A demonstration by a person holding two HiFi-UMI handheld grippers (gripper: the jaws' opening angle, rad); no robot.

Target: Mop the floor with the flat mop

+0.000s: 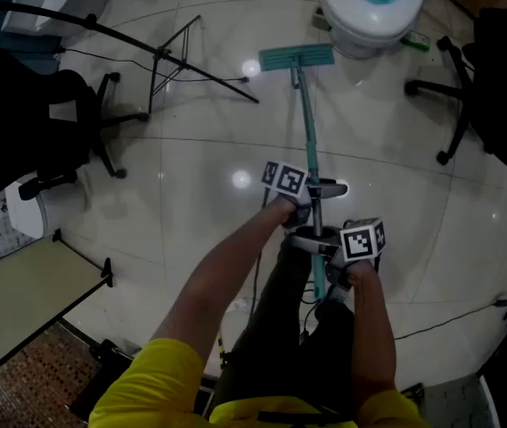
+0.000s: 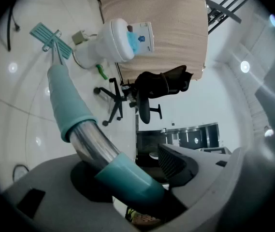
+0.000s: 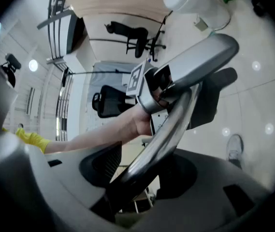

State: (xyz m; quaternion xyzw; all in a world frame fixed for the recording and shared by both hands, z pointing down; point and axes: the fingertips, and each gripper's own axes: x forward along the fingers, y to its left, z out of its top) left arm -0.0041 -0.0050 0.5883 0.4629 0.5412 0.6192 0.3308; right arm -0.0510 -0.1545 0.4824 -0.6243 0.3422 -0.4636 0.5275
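Observation:
A flat mop with a teal head (image 1: 297, 57) lies on the glossy white floor ahead of me; its teal and metal handle (image 1: 309, 159) runs back toward my body. My left gripper (image 1: 311, 192) is shut on the mop handle (image 2: 86, 139) higher up the shaft. Closer to me, my right gripper (image 1: 324, 248) is shut on the metal part of the mop handle (image 3: 161, 139). In the left gripper view the mop head (image 2: 50, 36) rests flat on the floor far off. The right gripper view shows my left gripper (image 3: 164, 88) further along the shaft.
A white round bin with a teal cloth (image 1: 373, 7) stands just right of the mop head. Black office chairs sit at left (image 1: 30, 123) and right (image 1: 467, 105). A black folding stand (image 1: 182, 56) lies on the floor at upper left. A cable (image 1: 440, 324) crosses the floor at right.

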